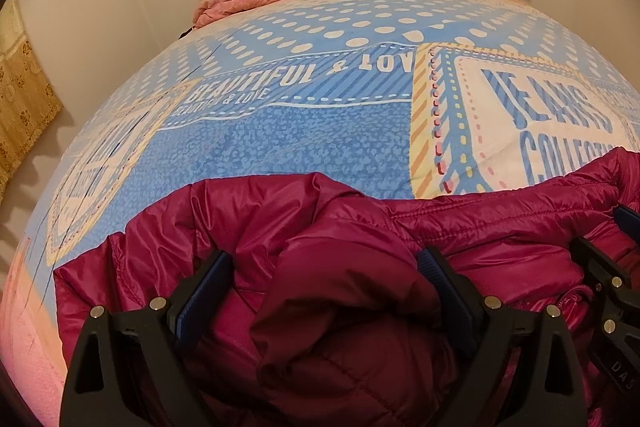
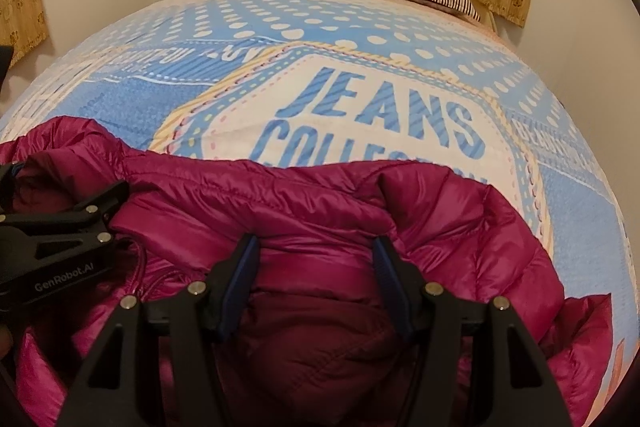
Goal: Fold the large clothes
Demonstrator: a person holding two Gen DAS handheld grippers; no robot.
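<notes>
A: How far along are you with the jacket (image 1: 360,247)?

B: Early, by my judgement. It lies bunched across the lower half of both views, on the bedspread (image 1: 320,147), with no neat fold showing yet. Most of the folding is left for you.

A: And your left gripper (image 1: 324,267)?

B: Spread wide, with a thick hump of jacket bulging between the fingers (image 1: 204,287). The pads look to touch the cloth on both sides, but I cannot tell whether you are pinching it or merely straddling it.

A: Your right gripper (image 2: 316,267)?

B: Jaws apart, though less so than the left, set around a puffed ridge of jacket at lower centre. Whether it is truly gripping, I cannot tell. The two grippers sit near each other.
</notes>
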